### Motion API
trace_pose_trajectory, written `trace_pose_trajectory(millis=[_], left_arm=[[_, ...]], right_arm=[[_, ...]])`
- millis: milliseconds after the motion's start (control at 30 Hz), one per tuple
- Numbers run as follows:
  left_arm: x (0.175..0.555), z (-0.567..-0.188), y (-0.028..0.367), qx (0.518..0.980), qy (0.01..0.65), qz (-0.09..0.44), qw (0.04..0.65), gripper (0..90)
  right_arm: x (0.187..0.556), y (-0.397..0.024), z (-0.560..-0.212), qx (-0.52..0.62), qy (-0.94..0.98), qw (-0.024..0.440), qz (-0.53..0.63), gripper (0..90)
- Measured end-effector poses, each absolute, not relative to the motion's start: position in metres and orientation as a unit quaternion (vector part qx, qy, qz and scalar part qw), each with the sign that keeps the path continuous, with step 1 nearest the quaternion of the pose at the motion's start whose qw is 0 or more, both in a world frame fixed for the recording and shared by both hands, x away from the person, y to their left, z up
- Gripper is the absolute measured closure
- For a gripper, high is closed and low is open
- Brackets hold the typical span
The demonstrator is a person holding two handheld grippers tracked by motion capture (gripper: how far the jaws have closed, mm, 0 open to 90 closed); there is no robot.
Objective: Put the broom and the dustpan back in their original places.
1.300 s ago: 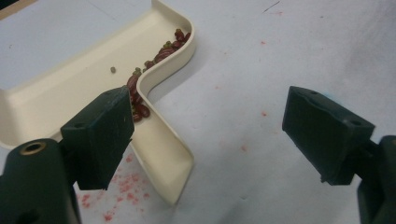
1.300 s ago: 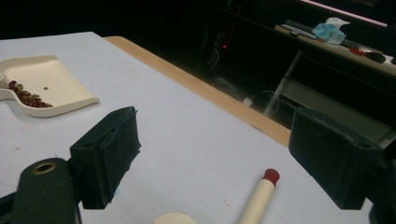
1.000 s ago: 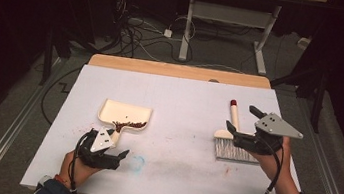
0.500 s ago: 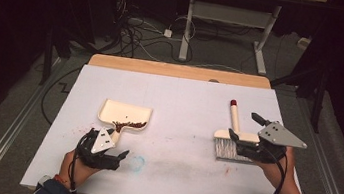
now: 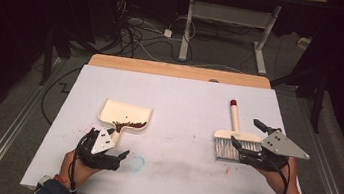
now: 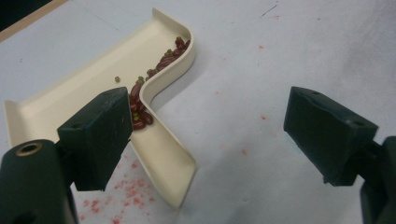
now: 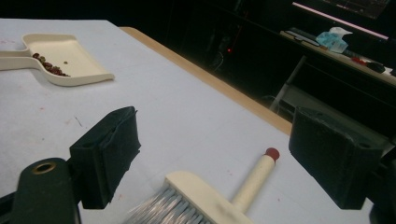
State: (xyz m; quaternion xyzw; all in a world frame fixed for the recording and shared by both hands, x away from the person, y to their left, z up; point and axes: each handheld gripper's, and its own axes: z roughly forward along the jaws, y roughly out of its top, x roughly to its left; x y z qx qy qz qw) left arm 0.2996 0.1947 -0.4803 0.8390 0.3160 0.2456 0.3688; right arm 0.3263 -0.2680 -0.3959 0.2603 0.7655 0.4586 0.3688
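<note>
A cream dustpan (image 5: 125, 112) lies left of the table's middle with dark red beans (image 5: 129, 123) heaped by its handle. My left gripper (image 5: 108, 142) rests just before that handle, open, nothing between its jaws. In the left gripper view the dustpan (image 6: 88, 95), the beans (image 6: 142, 105) and the open left gripper (image 6: 205, 133) are close up. A cream brush (image 5: 232, 130) with a red-tipped handle lies flat at the right. My right gripper (image 5: 246, 133) is open beside its bristles. The right gripper view shows the brush (image 7: 210, 198) below the open right gripper (image 7: 215, 154).
A white sheet (image 5: 185, 98) covers the table, with a bare wooden strip (image 5: 178, 71) along the far edge. Red specks and faint smears mark the sheet near the front. The dustpan (image 7: 70, 58) is far left in the right gripper view. Cables and desk legs stand on the floor beyond.
My right gripper has drawn back a little to the right and toward the near edge, off the brush's bristles. The brush, the dustpan and the left gripper have stayed put.
</note>
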Motion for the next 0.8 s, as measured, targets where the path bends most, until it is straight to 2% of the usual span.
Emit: trace_pose_trajectory(millis=[467,800], left_arm=[[0.299,-0.48,0.193,0.84,0.313,0.248,0.368,15.2],[0.3,-0.48,0.193,0.839,0.311,0.247,0.371,15.2]], right_arm=[[0.309,-0.284,-0.41,0.274,0.754,0.387,0.455,17.5],[0.298,-0.294,-0.425,0.272,0.764,0.38,0.445,17.4]])
